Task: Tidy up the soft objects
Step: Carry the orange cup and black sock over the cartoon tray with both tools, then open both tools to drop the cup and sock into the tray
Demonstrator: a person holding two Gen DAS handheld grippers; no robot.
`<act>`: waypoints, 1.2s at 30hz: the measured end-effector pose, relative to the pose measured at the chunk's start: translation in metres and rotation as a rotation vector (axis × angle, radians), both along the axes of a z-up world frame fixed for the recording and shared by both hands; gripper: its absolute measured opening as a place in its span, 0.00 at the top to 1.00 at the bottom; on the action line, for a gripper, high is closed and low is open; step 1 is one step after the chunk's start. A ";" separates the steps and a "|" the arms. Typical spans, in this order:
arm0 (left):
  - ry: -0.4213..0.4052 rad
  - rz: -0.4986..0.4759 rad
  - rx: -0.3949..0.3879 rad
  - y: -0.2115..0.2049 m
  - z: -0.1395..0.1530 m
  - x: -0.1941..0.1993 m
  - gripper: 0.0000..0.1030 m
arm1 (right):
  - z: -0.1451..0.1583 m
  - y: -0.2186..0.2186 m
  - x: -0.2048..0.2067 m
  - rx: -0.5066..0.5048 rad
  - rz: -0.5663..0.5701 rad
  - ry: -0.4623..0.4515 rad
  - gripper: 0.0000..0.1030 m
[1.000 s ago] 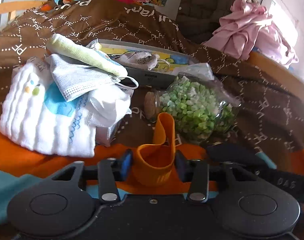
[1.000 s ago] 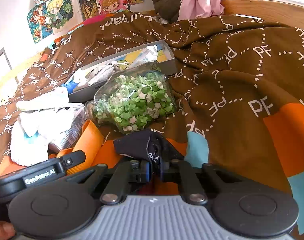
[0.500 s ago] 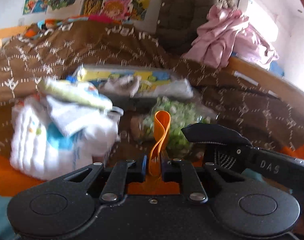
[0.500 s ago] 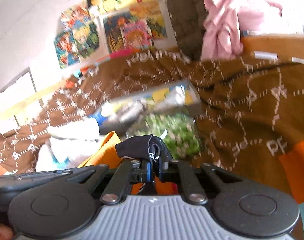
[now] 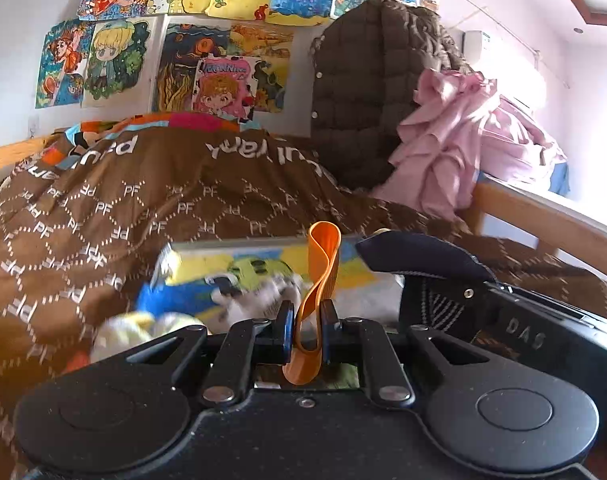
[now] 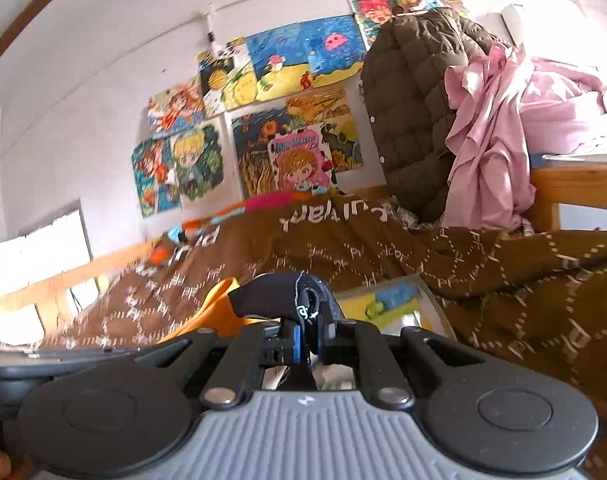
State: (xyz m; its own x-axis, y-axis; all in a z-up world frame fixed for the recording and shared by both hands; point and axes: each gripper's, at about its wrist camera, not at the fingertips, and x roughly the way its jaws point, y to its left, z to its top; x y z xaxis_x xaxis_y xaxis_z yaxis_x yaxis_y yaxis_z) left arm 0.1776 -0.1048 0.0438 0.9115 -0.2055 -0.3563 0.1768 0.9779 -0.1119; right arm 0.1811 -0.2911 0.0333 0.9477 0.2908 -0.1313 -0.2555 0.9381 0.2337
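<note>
An orange elastic band stands up in a folded loop, pinched by my left gripper, which is shut on it. My right gripper is shut on a black fabric piece; the same black piece shows in the left wrist view, just right of the band. The orange band also appears left of the black fabric in the right wrist view. Both are held up above a shallow box with a yellow and blue printed bottom and small white cloth items inside.
A brown patterned blanket covers the bed. A dark quilted jacket and pink clothes hang at the back right over a wooden bed rail. Drawings cover the wall. A blurred pale cloth lies lower left.
Both grippers have lifted and tilted upward with their loads; the jar of green bits and the white towel pile have dropped out of view. The left gripper closed on the orange band.
</note>
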 end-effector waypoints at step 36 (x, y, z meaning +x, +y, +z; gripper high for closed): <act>0.147 0.028 -0.125 -0.010 -0.066 0.148 0.75 | -0.054 -0.039 0.139 0.199 -0.053 0.258 0.72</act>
State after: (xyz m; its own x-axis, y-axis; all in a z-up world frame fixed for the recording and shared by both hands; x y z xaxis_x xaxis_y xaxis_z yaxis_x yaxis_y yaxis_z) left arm 0.3256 -0.1145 -0.0220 0.8573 -0.2316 -0.4598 0.1223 0.9591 -0.2552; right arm 0.3202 -0.3297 -0.0210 0.9048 0.2865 -0.3149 -0.1162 0.8778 0.4647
